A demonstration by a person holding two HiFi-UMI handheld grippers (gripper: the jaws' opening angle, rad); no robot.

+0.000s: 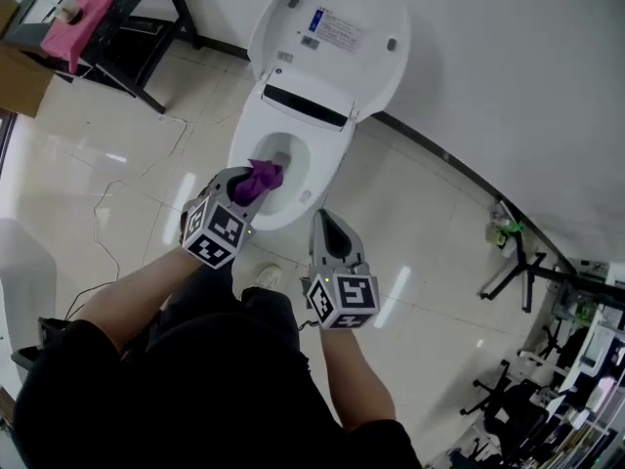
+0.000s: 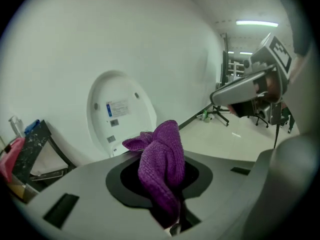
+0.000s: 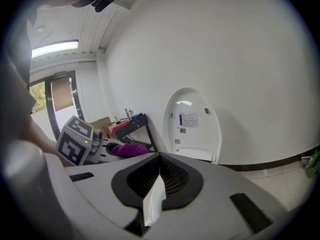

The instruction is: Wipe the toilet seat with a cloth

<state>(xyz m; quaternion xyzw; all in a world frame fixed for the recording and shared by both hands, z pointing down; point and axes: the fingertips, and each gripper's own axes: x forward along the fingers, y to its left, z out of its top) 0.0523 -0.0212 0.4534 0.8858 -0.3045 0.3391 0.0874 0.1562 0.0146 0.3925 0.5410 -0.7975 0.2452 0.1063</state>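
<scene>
A white toilet stands with its lid (image 1: pixel 332 37) raised against the wall; the seat rim (image 1: pixel 324 169) circles the bowl. My left gripper (image 1: pixel 250 186) is shut on a purple cloth (image 1: pixel 261 177), which hangs over the front left of the rim. I cannot tell whether the cloth touches it. In the left gripper view the cloth (image 2: pixel 162 164) bunches up out of the shut left gripper (image 2: pixel 167 194), with the lid (image 2: pixel 120 111) behind. My right gripper (image 1: pixel 328 227) is held beside the bowl's front right, lower down, shut and empty (image 3: pixel 159 179).
A black stand (image 1: pixel 137 27) with a pink cloth (image 1: pixel 78 22) and a cardboard box (image 1: pixel 20 76) are at the far left. A cable (image 1: pixel 107 203) trails over the tiled floor. Black tripod legs (image 1: pixel 518 262) and chairs crowd the right.
</scene>
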